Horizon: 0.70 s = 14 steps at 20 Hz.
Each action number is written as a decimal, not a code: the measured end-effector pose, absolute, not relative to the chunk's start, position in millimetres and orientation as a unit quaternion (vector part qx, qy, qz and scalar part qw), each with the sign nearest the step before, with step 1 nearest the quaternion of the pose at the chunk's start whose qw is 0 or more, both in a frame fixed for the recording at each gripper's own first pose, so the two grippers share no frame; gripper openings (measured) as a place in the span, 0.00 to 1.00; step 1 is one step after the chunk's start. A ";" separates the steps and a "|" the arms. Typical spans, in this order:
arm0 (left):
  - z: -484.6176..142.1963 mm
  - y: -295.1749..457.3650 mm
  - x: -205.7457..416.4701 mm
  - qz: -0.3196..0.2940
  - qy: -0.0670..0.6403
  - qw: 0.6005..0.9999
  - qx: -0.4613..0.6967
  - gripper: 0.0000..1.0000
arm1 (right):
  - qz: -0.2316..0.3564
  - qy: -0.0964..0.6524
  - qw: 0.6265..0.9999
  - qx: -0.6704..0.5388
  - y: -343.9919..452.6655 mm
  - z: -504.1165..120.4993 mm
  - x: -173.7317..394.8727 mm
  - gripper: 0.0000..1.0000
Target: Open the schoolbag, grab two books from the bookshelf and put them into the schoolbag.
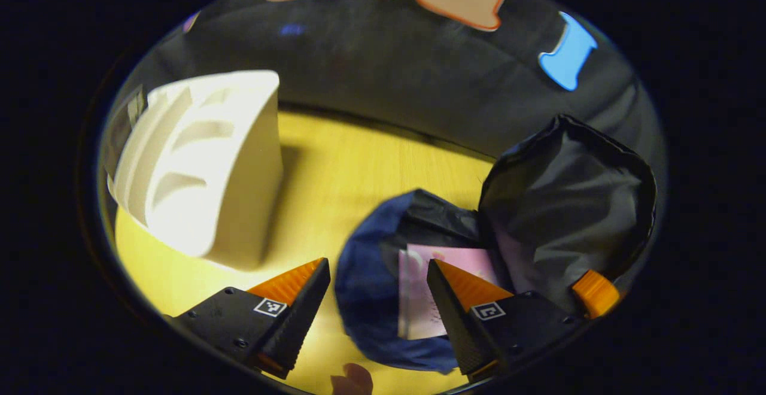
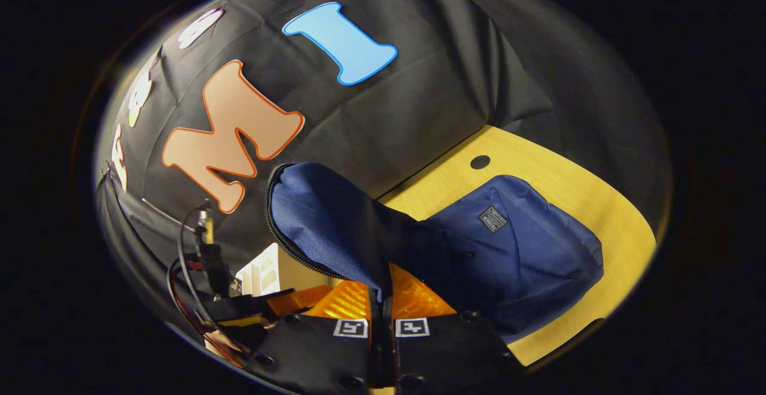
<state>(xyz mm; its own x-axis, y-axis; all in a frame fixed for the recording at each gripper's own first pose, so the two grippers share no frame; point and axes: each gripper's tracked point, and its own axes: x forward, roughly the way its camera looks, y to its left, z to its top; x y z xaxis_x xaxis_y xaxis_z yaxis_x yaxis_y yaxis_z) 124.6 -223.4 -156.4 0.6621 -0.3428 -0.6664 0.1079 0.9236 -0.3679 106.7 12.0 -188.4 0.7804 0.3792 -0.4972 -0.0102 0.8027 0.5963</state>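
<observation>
- Right hand-held gripper (image 2: pixel 381 299), bottom centre of the right gripper view: fingers closed on the schoolbag flap (image 2: pixel 326 218), lifted, likely to keep the mouth open.
- Left hand-held gripper (image 1: pixel 378 287), bottom of the left gripper view: fingers wide apart, empty, above the pink book (image 1: pixel 425 290) inside the blue schoolbag (image 1: pixel 365 275).
- White bookshelf (image 1: pixel 203 161), left side, on the yellow counter (image 1: pixel 335 167); black cloth wall behind.

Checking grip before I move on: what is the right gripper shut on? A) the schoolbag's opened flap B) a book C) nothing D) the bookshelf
A: in the right gripper view the right gripper pinches the schoolbag's raised flap, both fingers closed on its fabric.
</observation>
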 end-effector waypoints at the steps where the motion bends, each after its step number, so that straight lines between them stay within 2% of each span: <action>1: -144.6 -207.9 127.8 -0.123 0.372 0.910 -0.134 0.95 | 0.108 0.314 0.896 0.295 12.1 -189.2 106.8 0.01; 8: -81.6 -80.4 124.4 -0.084 0.281 0.953 -0.076 0.95 | 0.106 0.312 0.898 0.292 11.3 -188.9 107.7 0.01; 10: -65.2 -36.1 122.7 -0.060 0.258 0.962 -0.064 0.95 | 0.105 0.313 0.898 0.291 12.0 -188.6 107.0 0.04; 12: -52.6 2.5 119.8 -0.040 0.242 0.967 -0.064 0.92 | 0.105 0.314 0.898 0.289 12.2 -189.2 106.5 0.03; 14: -47.9 40.4 114.9 -0.022 0.243 0.967 -0.073 0.95 | 0.104 0.314 0.899 0.288 11.6 -189.6 105.9 0.02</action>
